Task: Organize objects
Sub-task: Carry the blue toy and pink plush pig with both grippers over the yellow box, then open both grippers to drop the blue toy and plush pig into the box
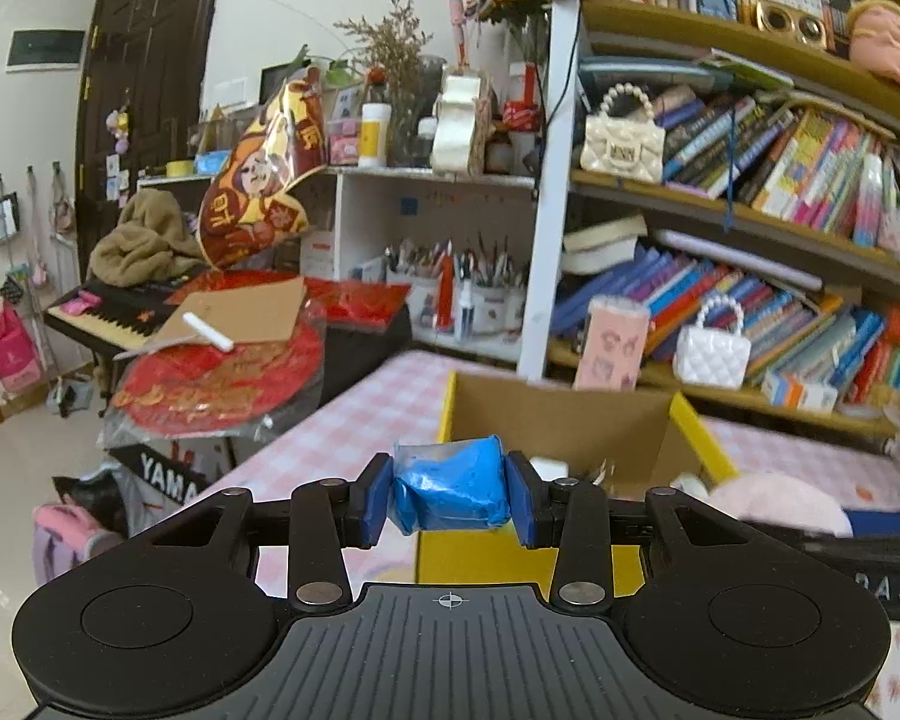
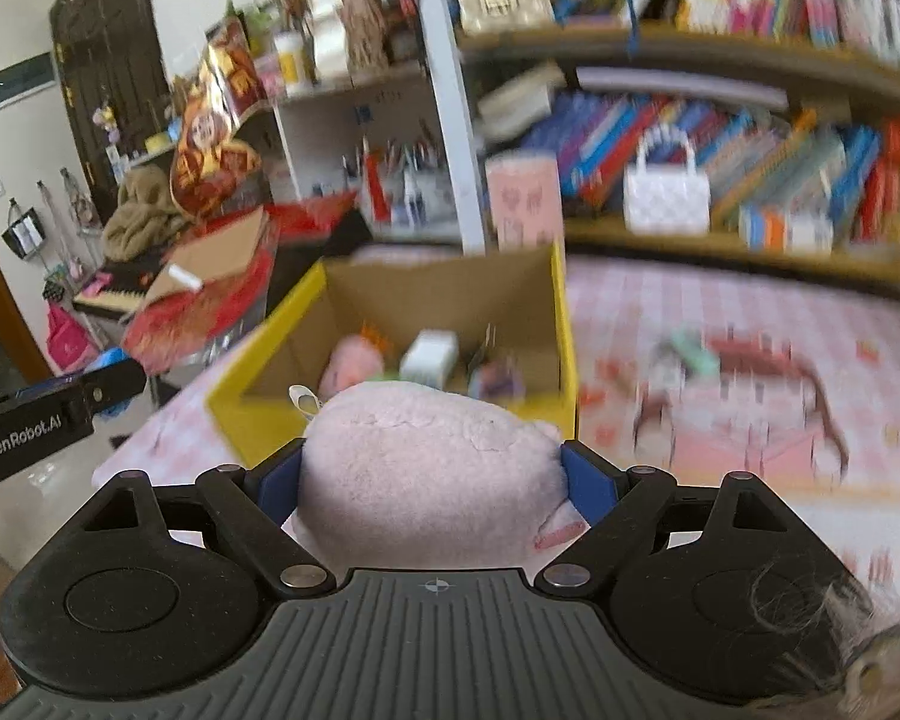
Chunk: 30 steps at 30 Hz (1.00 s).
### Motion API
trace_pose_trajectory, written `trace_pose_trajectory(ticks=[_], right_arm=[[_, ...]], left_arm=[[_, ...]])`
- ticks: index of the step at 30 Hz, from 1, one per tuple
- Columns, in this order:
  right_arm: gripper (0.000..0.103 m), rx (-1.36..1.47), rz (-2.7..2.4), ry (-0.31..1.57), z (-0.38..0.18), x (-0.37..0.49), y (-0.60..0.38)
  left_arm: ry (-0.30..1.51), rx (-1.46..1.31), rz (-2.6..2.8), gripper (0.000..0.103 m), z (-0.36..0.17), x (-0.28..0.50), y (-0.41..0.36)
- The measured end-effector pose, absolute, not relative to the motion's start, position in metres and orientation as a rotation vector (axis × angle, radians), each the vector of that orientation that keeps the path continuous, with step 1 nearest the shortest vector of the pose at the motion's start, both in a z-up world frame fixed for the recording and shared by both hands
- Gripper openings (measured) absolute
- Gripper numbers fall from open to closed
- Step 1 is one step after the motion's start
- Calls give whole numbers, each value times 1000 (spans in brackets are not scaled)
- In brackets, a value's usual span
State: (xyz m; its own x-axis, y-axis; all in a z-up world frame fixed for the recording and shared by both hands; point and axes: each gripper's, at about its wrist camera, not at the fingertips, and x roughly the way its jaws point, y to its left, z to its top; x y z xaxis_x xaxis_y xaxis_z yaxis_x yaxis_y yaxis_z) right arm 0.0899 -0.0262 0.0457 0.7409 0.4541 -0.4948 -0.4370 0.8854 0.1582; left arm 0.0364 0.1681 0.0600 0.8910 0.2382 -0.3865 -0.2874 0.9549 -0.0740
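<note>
My left gripper (image 1: 450, 501) is shut on a blue wrapped packet (image 1: 450, 489) and holds it just in front of the yellow cardboard box (image 1: 687, 426). My right gripper (image 2: 432, 480) is shut on a pink plush toy (image 2: 426, 480) and holds it near the front rim of the same box (image 2: 564, 324). The box is open and holds another pink plush (image 2: 354, 363), a white cube (image 2: 429, 354) and small items. The pink plush also shows at the right of the left wrist view (image 1: 780, 501). The left gripper's arm (image 2: 48, 414) shows at the left of the right wrist view.
The box stands on a pink checked tablecloth (image 2: 720, 312) with small scattered items (image 2: 690, 354). Behind it a bookshelf (image 1: 750, 216) holds books and white handbags (image 1: 711, 354). A keyboard piano (image 1: 108, 318) piled with red decorations stands at the left.
</note>
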Motion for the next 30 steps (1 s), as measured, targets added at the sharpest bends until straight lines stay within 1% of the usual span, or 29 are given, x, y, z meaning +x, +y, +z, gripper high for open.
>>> trace_pose_trajectory(ticks=[4,8,17,23,30], right_arm=[[86,-5,501,450,62,121,-20],[86,-64,518,390,65,153,-12],[86,-191,583,374,40,207,5],[86,-258,648,473,16,234,19],[87,-324,683,599,-9,245,27]], left_arm=[[366,-107,270,38,65,69,167],[364,-122,287,38,65,103,171],[422,-55,277,38,43,154,163],[502,-7,258,38,21,174,157],[590,24,244,39,1,183,157]])
